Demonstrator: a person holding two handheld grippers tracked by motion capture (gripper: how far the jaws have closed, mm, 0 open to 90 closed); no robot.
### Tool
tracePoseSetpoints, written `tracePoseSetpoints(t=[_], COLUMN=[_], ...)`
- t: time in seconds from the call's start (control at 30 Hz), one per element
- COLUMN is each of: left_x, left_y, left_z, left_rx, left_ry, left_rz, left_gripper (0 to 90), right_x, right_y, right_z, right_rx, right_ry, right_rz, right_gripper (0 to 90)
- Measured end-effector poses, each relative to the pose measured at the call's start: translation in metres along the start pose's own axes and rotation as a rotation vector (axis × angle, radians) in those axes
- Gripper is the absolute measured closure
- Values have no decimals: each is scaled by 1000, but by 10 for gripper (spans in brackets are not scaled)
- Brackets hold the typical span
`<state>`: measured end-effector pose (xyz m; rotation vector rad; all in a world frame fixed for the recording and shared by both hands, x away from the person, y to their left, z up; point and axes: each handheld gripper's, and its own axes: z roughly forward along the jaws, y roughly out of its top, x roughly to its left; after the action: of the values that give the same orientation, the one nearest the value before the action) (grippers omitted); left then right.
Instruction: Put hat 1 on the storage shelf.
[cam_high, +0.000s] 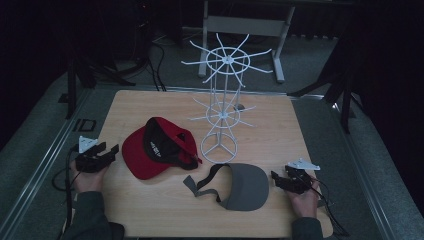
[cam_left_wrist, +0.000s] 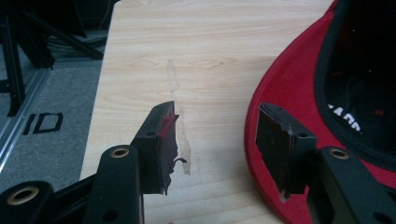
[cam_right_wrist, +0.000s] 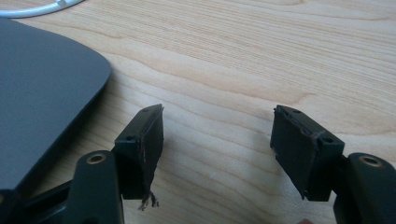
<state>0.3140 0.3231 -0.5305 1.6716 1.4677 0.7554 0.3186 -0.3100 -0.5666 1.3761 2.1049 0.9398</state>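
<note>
Dim room, pale wood counter (cam_high: 150, 215). Nearest, both hands rest at the front edge. Left hand-held gripper (cam_high: 111, 152) is released, jaws apart, empty, just beside the brim of a red cap (cam_high: 155, 150) lying crown-down. Right hand-held gripper (cam_high: 276, 179) also released, next to a grey visor (cam_high: 247, 187). Farther back, centre, stands a white wire hat rack (cam_high: 222, 100). Likely next step: pinch each brim edge squarely w/ jaws, lift level, then hang on rack arms.
</note>
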Motion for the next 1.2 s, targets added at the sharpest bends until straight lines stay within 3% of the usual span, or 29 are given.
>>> tracePoseSetpoints(t=[0.37,0.6,0.77,1.1,1.2], left_x=[-8,-12,-15,-19,-20], left_y=[20,34,44,51,50], left_z=[11,16,26,51,54], left_rx=[71,85,141,235,256], left_ry=[-88,-117,-156,-191,-185], left_rz=[79,118,174,214,228], left_gripper=[479,472,472,477,542], right_x=[0,0,0,0,0], right_y=[0,0,0,0,0], right_z=[0,0,0,0,0], right_rx=[1,1,2,3,2], right_ry=[1,1,3,4,4], right_rz=[-2,-2,-4,-4,-5], right_gripper=[339,337,332,332,331])
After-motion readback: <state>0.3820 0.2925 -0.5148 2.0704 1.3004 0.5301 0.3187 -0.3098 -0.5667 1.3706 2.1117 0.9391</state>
